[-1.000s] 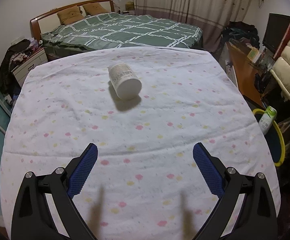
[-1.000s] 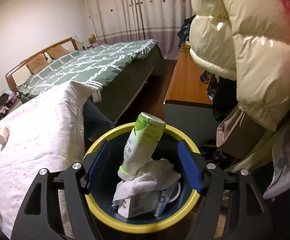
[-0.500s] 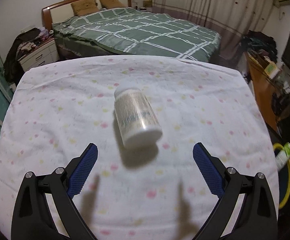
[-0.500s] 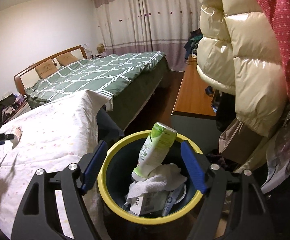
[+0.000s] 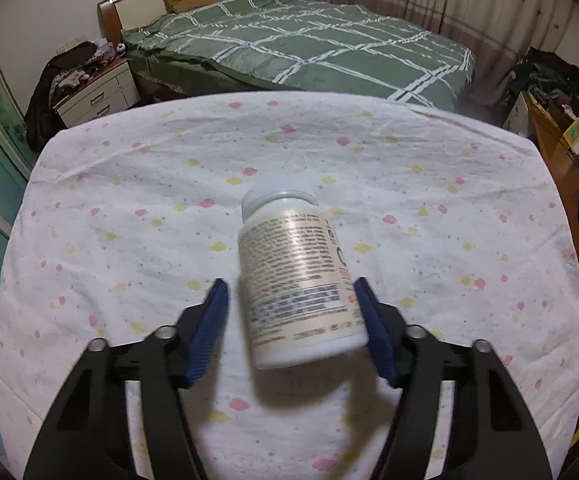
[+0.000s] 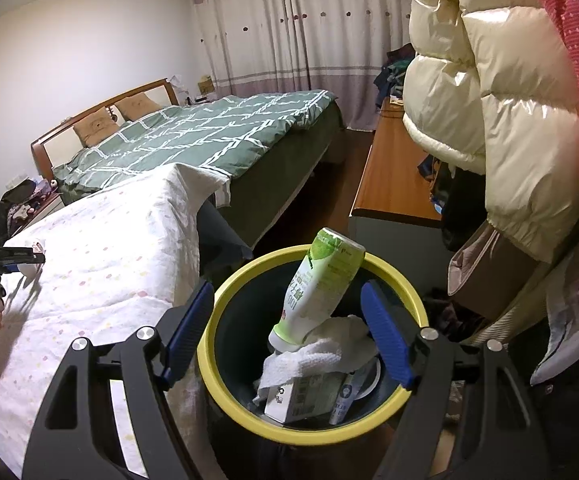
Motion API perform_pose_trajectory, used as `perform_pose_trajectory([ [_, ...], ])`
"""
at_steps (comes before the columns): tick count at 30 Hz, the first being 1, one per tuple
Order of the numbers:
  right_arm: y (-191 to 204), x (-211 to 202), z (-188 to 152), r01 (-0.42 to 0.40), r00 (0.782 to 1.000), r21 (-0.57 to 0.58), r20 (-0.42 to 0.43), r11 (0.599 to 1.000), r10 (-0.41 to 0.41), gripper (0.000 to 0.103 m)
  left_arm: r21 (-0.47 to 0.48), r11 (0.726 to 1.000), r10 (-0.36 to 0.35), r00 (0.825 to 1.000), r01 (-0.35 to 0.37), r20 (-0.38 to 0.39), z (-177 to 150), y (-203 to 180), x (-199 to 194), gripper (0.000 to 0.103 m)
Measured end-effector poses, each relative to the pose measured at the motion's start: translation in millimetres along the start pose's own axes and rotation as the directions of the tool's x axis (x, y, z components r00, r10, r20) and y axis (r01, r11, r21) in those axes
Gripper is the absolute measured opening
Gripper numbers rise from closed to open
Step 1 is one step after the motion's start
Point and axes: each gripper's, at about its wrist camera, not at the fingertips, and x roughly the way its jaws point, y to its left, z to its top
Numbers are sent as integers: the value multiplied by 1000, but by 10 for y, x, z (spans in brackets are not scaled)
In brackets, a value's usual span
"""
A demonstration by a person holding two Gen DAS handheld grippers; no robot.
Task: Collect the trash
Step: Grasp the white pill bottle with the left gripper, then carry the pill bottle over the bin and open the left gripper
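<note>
- two grippers show, one to each wrist view.
- left gripper [image 5: 291, 322] points steeply down at a table under a white spotted cloth [image 5: 137, 216]; its jaws are closing, with a white pill bottle [image 5: 297, 280] between them.
- the bottle lies on its side on the cloth, cap pointing away from the gripper, base nearest the camera.
- the blue pad on the gripper's right side touches or nearly touches the bottle's label; the pad [image 5: 209, 328] on the other side stands a little clear, so the bottle is not yet clamped.
- right gripper [image 6: 289, 330] hangs over a dark bin with a yellow rim [image 6: 397, 268], jaws wide with nothing between the pads.
- inside the bin, straight ahead of these jaws, a green-and-white bottle [image 6: 321, 280] leans neck down on a crumpled white towel [image 6: 317, 352], with a carton [image 6: 309, 396] beneath.
- far to this gripper's left, the other gripper [image 6: 13, 258] shows over the covered table.
- a cream puffer jacket [image 6: 489, 120] hangs up to the right, and a green quilted bed [image 6: 193, 136] stands beyond the table.
</note>
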Motion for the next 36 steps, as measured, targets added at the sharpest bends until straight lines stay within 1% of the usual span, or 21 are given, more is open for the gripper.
perform_pose_trajectory([
  [1, 4, -3, -4, -3, 1000, 0, 0, 1000, 3, 72, 1, 1000, 5, 1000, -5, 4, -1, -8, 2, 50],
  [2, 8, -2, -5, -5, 1000, 0, 0, 1000, 5, 72, 5, 1000, 10, 1000, -10, 12, -2, -11, -7, 47],
  [7, 18, -42, -14, 6, 1000, -8, 9, 1000, -6, 72, 25, 1000, -4, 999, 3, 53, -85, -41, -137, 47],
  [12, -12, -135, -43, 8, 1000, -2, 20, 1000, -8, 72, 84, 995, -67, 993, 59, 94, -236, -220, -446, 47],
  [14, -28, -190, -67, 17, 999, -2, 30, 1000, -17, 72, 123, 989, -100, 988, 86, 115, -325, -364, -620, 47],
  [19, -114, -351, -138, 40, 998, 5, 50, 999, -40, 72, 231, 958, -204, 970, 171, 129, -542, -859, -1004, 47],
  [22, -206, -454, -188, 64, 996, 10, 60, 998, -65, 72, 309, 921, -283, 952, 237, 114, -710, -1256, -1226, 47],
  [24, -269, -511, -205, 77, 995, 13, 64, 997, -78, 72, 369, 884, -343, 935, 287, 93, -836, -1578, -1364, 47],
  [26, -338, -597, -228, 97, 992, 17, 75, 995, -98, 72, 426, 837, -400, 915, 342, 51, -976, -1918, -1480, 47],
  [28, -420, -692, -239, 116, 989, 28, 91, 993, -118, 72, 466, 803, -431, 902, 371, 24, -1117, -2198, -1552, 47],
  [29, -453, -731, -243, 118, 988, 35, 98, 992, -121, 72, 494, 778, -449, 893, 388, 5, -1203, -2389, -1585, 47],
  [31, -522, -809, -257, 122, 986, 44, 107, 992, -126, 72, 531, 737, -474, 880, 419, -36, -1335, -2708, -1614, 47],
  [34, -590, -883, -277, 139, 983, 40, 114, 990, -142, 72, 568, 688, -492, 866, 452, -94, -1536, -3070, -1609, 47],
  [35, -618, -912, -289, 146, 982, 40, 116, 988, -150, 72, 590, 663, -494, 861, 461, -118, -1622, -3248, -1614, 47],
  [36, -634, -935, -297, 149, 981, 40, 118, 988, -153, 72, 602, 650, -493, 860, 464, -131, -1687, -3342, -1623, 47],
])
